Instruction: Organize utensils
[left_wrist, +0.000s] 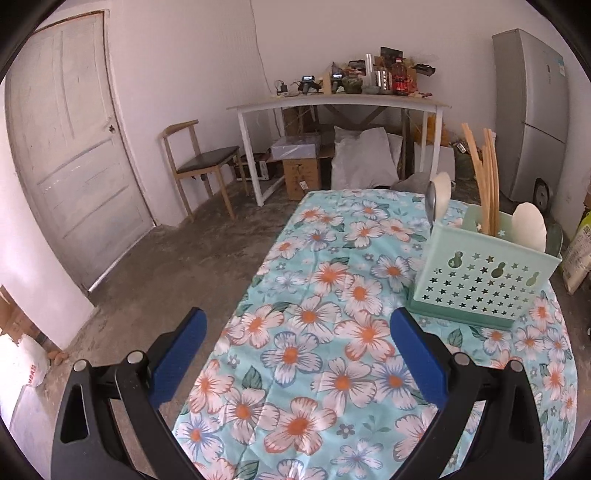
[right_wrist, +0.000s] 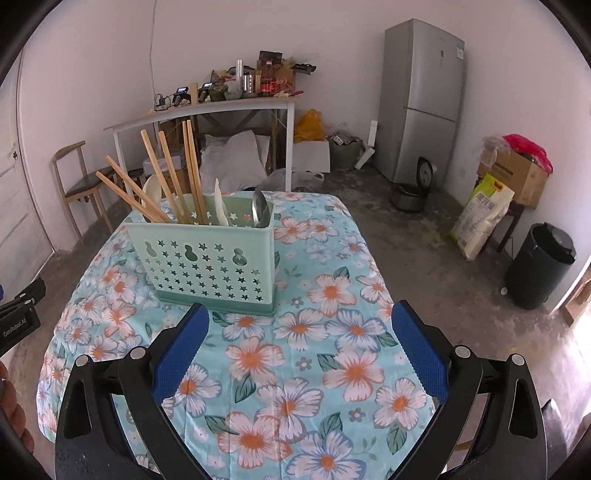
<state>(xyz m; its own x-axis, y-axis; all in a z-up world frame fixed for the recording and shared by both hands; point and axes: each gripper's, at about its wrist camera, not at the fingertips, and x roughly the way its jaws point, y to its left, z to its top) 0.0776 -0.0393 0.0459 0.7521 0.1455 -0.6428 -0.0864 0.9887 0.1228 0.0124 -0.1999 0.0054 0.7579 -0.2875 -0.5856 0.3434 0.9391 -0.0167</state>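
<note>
A mint-green perforated utensil caddy (right_wrist: 210, 266) stands on the floral tablecloth (right_wrist: 332, 350). It holds several wooden chopsticks (right_wrist: 173, 184), white spoons (right_wrist: 221, 206) and a metal spoon (right_wrist: 260, 212). It also shows in the left wrist view (left_wrist: 480, 280), with chopsticks (left_wrist: 487, 184), a metal spoon (left_wrist: 430, 206) and white spoons (left_wrist: 532, 227). My right gripper (right_wrist: 300, 317) is open and empty, just in front of the caddy. My left gripper (left_wrist: 298, 321) is open and empty, left of the caddy over the table's left edge.
The table's left edge drops to a concrete floor (left_wrist: 166, 266). Beyond stand a wooden chair (left_wrist: 199, 166), a cluttered white desk (left_wrist: 340, 103), a fridge (right_wrist: 424, 99), a black bin (right_wrist: 539, 269) and a rice sack (right_wrist: 480, 218). The left gripper's body (right_wrist: 18, 314) shows at the right view's left edge.
</note>
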